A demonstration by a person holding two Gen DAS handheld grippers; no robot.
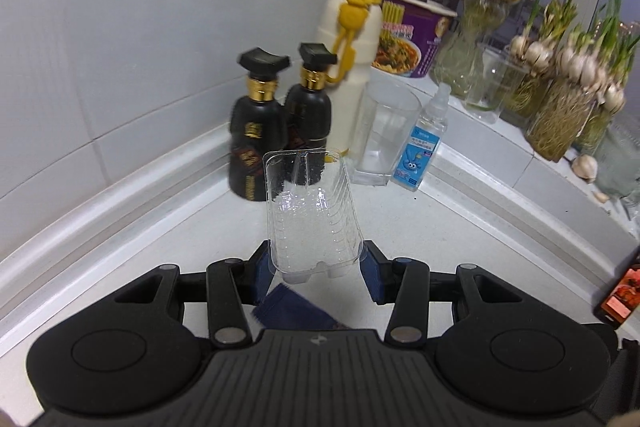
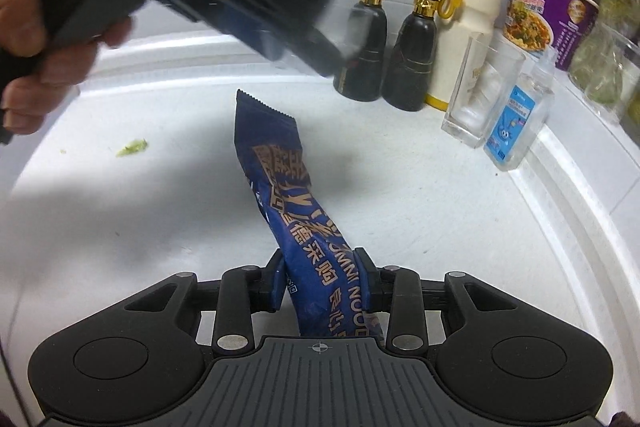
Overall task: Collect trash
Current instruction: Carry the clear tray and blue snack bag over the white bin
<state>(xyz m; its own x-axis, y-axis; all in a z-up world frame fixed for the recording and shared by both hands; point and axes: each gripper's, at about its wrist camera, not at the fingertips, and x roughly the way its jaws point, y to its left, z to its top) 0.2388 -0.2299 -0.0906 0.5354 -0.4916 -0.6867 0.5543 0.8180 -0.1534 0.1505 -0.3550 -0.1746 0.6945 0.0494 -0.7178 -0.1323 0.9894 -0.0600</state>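
Now left gripper [image 1: 318,269] clamps a clear plastic tray [image 1: 312,211]; right gripper [image 2: 325,281] pinches a blue wrapper [image 2: 298,211] (long axis pointing away).

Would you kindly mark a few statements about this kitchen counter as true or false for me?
1. The left tool holds a clear plastic tray. True.
2. The right tool is empty. False: it grips a blue wrapper.
3. Two black bottles stand by the wall. True.
4. The tall flask has a red cap. False: it is yellow.
5. A green scrap lies on the counter. True.
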